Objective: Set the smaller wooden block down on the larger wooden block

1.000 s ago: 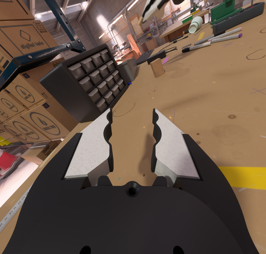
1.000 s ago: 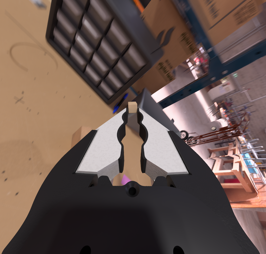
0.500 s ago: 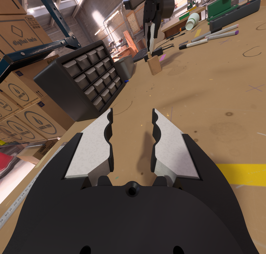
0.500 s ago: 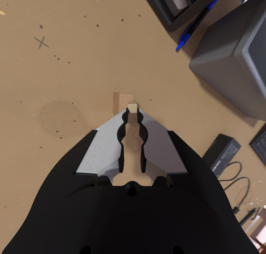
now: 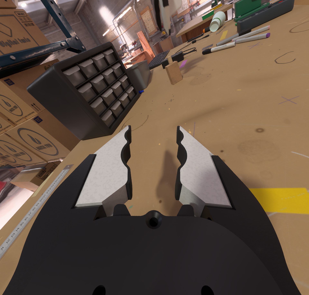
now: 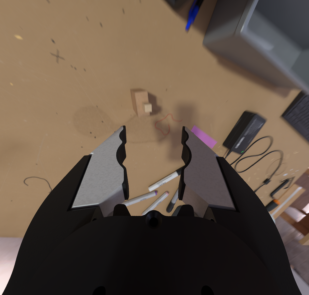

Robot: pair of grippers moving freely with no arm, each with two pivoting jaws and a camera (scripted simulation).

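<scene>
- Small block rests on top of big block, near one end; both on the table, free of any grip.
- Right gripper: fingers wide apart, empty, above the stack and clear of it.
- Left gripper: fingers apart, empty, low over bare table, well apart from the stack.
- Drawer cabinet to its left.

Pale tan smaller block, light brown larger block, purple note, blue pen, speckled brown table
</scene>
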